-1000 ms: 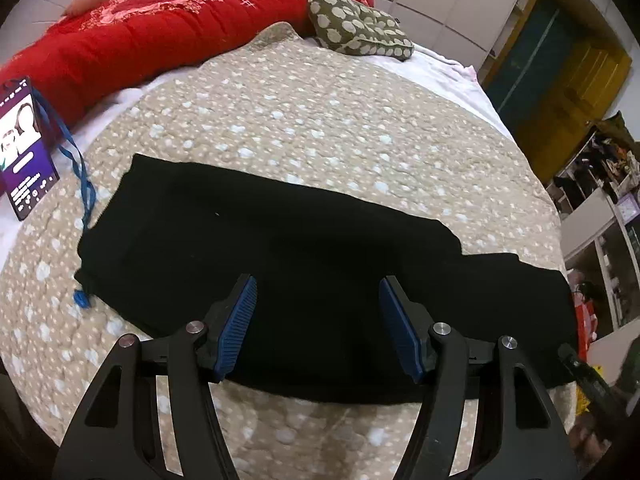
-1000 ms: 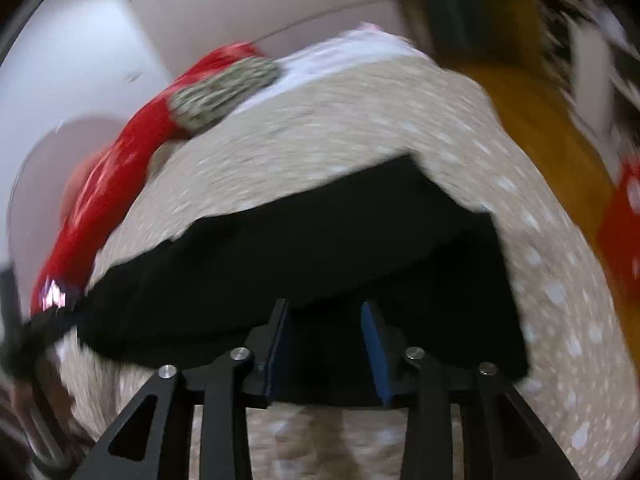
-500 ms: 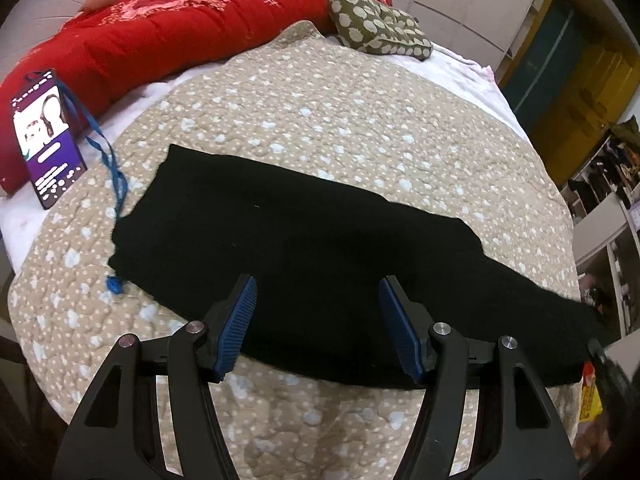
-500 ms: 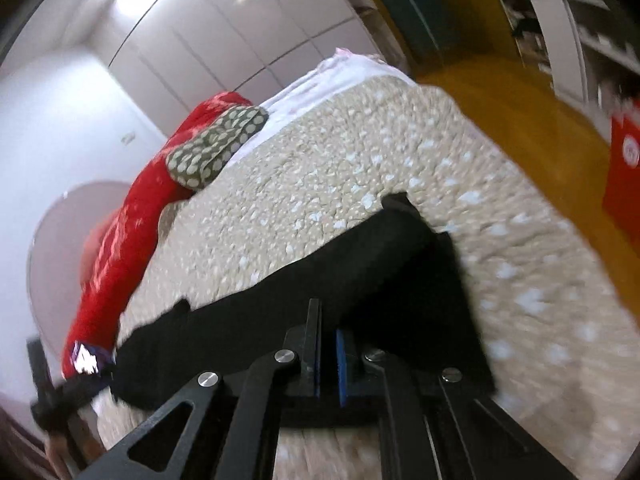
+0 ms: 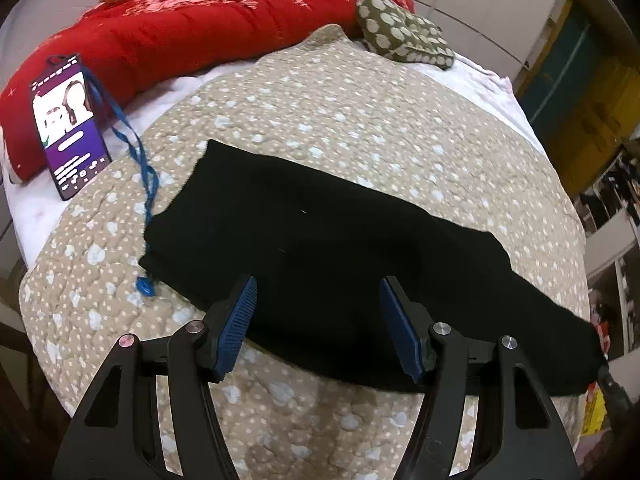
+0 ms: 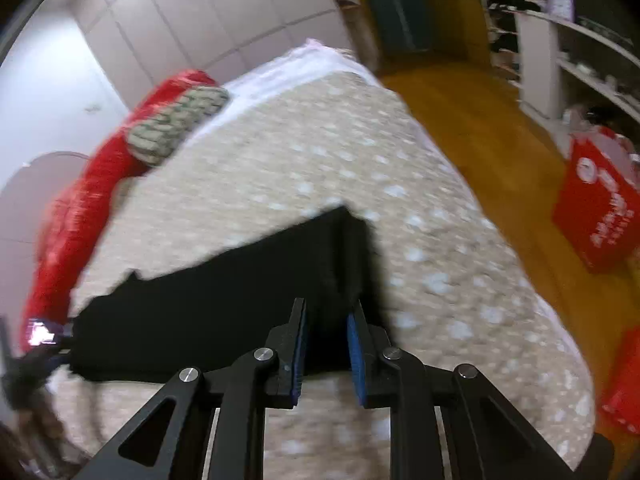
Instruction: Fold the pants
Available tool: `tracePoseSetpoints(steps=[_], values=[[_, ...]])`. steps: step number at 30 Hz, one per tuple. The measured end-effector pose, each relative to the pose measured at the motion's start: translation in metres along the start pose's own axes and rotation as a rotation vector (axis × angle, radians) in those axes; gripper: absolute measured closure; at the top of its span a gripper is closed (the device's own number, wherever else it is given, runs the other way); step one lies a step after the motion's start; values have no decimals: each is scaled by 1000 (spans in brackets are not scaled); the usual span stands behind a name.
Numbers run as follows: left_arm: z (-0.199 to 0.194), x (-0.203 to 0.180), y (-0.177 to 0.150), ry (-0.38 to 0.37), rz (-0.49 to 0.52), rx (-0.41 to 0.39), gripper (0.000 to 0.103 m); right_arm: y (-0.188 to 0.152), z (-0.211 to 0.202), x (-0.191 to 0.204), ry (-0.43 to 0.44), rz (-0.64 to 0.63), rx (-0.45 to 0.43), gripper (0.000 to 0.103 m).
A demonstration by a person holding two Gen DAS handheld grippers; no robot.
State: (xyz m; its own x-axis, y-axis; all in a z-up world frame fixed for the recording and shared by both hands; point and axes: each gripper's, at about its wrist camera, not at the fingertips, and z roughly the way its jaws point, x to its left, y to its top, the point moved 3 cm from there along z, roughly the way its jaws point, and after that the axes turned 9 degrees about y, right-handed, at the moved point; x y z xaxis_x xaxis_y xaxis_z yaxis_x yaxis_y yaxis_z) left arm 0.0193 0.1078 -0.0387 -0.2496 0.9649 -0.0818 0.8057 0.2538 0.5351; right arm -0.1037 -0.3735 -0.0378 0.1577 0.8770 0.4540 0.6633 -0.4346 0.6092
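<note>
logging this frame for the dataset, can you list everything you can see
pants: 1, black, laid flat across quilt
quilt: 1, beige with white spots, covers bed
red bedding: 1, red, head of bed
spotted pillow: 1, olive with pale dots, beside red bedding
badge: 1, purple, blue lanyard, left of pants
red bag: 1, on wooden floor
left gripper: black, blue pads, open above pants
right gripper: jaws just opening, part open, fabric between them

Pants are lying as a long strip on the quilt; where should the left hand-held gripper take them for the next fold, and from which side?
Probably the left short end of the black pants, by the blue lanyard. Come from the near long edge, where the open left hand-held gripper hovers. The strip lies flat, so pinch a corner there and carry it toward the far end. That is a judgement.
</note>
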Motion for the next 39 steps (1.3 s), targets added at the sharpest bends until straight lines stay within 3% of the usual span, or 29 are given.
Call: tracePoseSetpoints(steps=[5,7,12,15,20,24,29,33,36,38,39], values=[[5,16,8,43,-34,-2,39,-14,29,76,146,-199,69,85],[11,22,8,75,-30,9,39,-22,57,113,230,-278,129,85],[25,31,2,122,-24,38,39,-30,115,189,321,-425,207,85],[32,37,-2,113,-29,54,39,-32,150,236,401,-477,252,85],[35,41,-3,102,-42,58,35,-39,213,291,393,-561,306,85],[40,41,-2,98,-40,59,33,-45,263,313,267,-639,308,85],[39,43,-1,90,-46,55,33,-37,260,313,277,-630,309,85],[41,41,0,99,-43,50,33,-42,210,300,372,-628,319,85],[41,41,-1,106,-45,45,33,-70,183,294,408,-667,356,85],[40,40,-2,113,-41,47,33,-93,183,288,379,-690,391,85],[38,39,-2,119,-34,39,33,-103,181,286,359,-717,360,85]])
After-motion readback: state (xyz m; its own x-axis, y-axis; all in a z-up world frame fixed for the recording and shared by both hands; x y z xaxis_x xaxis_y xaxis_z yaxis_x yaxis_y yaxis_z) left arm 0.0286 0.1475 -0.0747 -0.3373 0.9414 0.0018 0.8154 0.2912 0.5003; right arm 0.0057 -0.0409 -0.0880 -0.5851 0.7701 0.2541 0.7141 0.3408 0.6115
